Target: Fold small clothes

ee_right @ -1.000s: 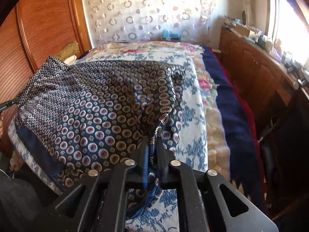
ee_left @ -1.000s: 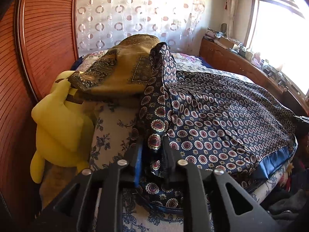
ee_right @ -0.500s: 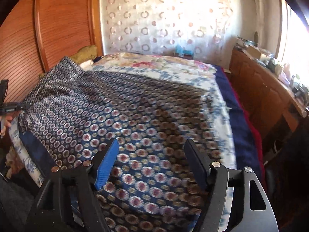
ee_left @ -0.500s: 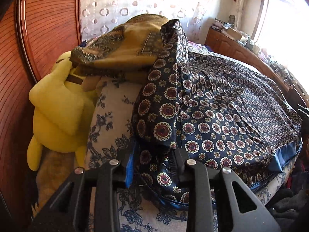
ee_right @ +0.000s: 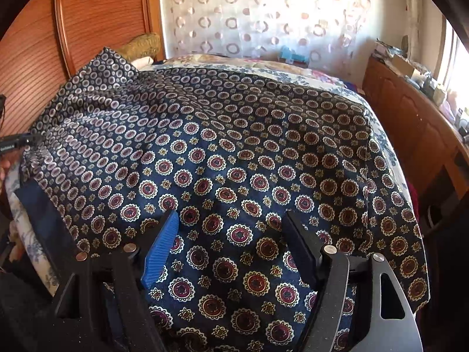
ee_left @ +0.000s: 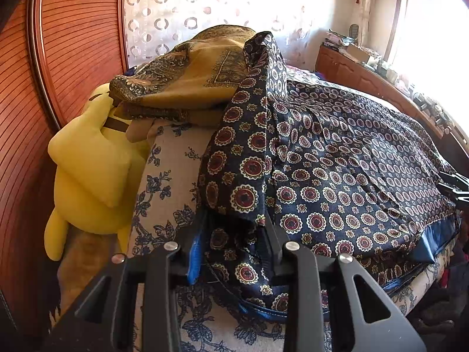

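A navy cloth with red and cream medallions (ee_left: 337,158) lies spread over the bed; it fills the right wrist view (ee_right: 234,146). My left gripper (ee_left: 234,234) stands at the cloth's near left corner, jaws partly apart with bunched cloth between them. A fold of the cloth rises in a peak (ee_left: 265,58) beyond it. My right gripper (ee_right: 231,234) is open wide, hovering just above the flat cloth near its front edge, holding nothing. The left gripper's tip shows at the far left in the right wrist view (ee_right: 14,142).
A folded mustard patterned cloth (ee_left: 190,76) lies on a yellow plush toy (ee_left: 88,170) by the wooden headboard (ee_left: 58,58). A floral bedsheet (ee_left: 173,176) is underneath. A wooden cabinet with clutter (ee_right: 410,111) runs along the right under the window.
My right gripper let go of the cloth, opened wide and now hovers over it. My left gripper's jaws have spread; the cloth lies flatter on the bed.
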`<action>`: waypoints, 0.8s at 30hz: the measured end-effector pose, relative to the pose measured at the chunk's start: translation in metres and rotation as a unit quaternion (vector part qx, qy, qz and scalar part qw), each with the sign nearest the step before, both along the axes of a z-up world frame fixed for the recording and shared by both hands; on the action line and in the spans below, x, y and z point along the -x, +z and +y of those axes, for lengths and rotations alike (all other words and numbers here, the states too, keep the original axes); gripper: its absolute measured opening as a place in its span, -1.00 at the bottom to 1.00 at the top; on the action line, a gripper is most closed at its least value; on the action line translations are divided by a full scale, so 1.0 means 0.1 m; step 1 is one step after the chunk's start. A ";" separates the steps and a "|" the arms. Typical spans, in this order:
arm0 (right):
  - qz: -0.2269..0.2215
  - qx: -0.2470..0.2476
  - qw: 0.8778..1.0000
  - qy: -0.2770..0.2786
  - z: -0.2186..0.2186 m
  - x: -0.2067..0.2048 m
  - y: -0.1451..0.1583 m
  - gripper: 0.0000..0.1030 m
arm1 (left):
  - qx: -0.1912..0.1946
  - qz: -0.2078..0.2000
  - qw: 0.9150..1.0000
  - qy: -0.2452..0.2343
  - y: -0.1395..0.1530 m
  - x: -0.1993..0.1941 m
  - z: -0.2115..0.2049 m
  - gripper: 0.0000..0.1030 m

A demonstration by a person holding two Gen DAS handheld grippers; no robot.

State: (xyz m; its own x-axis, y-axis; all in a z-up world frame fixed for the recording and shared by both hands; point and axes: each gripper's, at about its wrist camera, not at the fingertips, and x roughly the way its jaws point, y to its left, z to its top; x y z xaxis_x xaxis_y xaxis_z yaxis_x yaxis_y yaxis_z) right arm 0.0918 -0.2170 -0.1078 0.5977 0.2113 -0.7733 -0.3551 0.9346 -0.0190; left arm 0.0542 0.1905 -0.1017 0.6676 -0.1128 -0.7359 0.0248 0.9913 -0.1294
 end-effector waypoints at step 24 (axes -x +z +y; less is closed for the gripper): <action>-0.004 0.008 1.000 -0.015 -0.01 0.02 -0.05 0.72 | 0.028 0.001 1.000 0.008 0.00 -0.02 0.00 -0.37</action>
